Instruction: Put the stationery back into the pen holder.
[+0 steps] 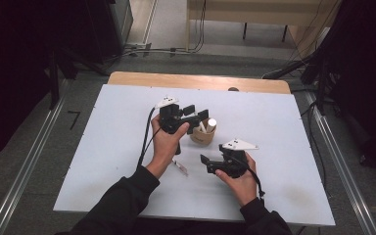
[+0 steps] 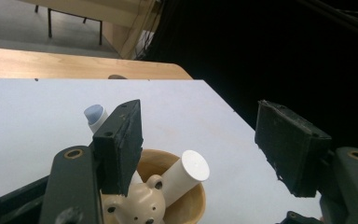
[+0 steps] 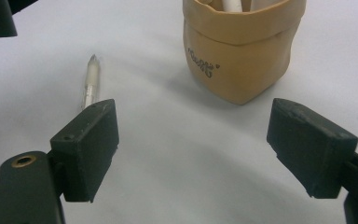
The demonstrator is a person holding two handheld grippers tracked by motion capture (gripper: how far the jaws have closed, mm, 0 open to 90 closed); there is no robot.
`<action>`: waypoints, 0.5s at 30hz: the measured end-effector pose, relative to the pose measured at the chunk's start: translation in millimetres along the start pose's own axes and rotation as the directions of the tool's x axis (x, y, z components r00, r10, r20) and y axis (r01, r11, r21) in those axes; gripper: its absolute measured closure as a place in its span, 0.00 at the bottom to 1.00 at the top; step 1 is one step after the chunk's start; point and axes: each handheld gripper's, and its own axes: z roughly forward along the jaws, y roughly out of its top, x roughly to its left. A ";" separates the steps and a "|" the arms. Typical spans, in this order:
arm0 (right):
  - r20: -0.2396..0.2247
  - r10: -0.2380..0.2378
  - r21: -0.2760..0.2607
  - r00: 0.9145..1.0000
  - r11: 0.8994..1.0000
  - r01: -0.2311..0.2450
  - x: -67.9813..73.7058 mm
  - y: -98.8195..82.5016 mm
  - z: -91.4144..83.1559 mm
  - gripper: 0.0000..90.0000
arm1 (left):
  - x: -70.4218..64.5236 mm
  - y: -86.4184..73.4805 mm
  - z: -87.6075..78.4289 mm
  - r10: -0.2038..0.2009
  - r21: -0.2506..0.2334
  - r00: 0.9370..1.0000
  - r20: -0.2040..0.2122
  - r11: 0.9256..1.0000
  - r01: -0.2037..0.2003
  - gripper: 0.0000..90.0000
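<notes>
- White tabletop [image 1: 127,147]: my left gripper [image 1: 196,116] hangs spread and empty over the cup [image 1: 203,137].
- Right gripper [image 3: 191,149] spread; rushing could roll the pen [image 3: 90,81] away.

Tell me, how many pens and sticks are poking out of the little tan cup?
3, maybe more hidden: a white stick leaning right, a blue-tipped one behind the left gripper's jaw, and a cream holed piece in front, all in the cup.
</notes>
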 end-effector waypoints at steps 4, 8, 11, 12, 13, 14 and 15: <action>0.000 0.000 0.000 1.000 1.000 0.000 0.1 0.0 0.1 0.17 | -0.6 -2.0 -5.8 0.004 -0.012 1.000 0.009 1.000 -0.004 0.37; -0.001 0.001 -0.001 1.000 1.000 -0.001 0.1 0.0 0.1 0.17 | 0.1 -4.0 -9.8 0.000 -0.002 1.000 0.004 1.000 0.000 0.37; -0.002 0.001 0.000 1.000 1.000 -0.001 0.5 -0.1 0.3 0.17 | 0.9 -4.9 -12.1 -0.010 0.001 1.000 0.015 1.000 0.010 0.37; -0.002 0.001 0.000 1.000 1.000 -0.001 0.6 -0.1 0.2 0.17 | 1.0 -5.3 -12.9 -0.005 0.000 1.000 0.014 1.000 0.005 0.37; -0.002 0.001 -0.001 1.000 1.000 -0.001 0.6 -0.1 0.3 0.17 | 0.9 -5.8 -13.7 0.001 -0.008 1.000 0.012 1.000 -0.001 0.37; -0.003 0.001 0.000 1.000 1.000 -0.001 0.4 -0.1 0.4 0.17 | 0.9 -6.1 -14.6 0.001 -0.009 1.000 0.014 1.000 0.000 0.36; -0.003 0.001 0.001 1.000 1.000 -0.001 0.5 -0.1 0.3 0.17 | 1.4 -6.5 -15.5 0.001 -0.007 1.000 0.018 1.000 -0.001 0.36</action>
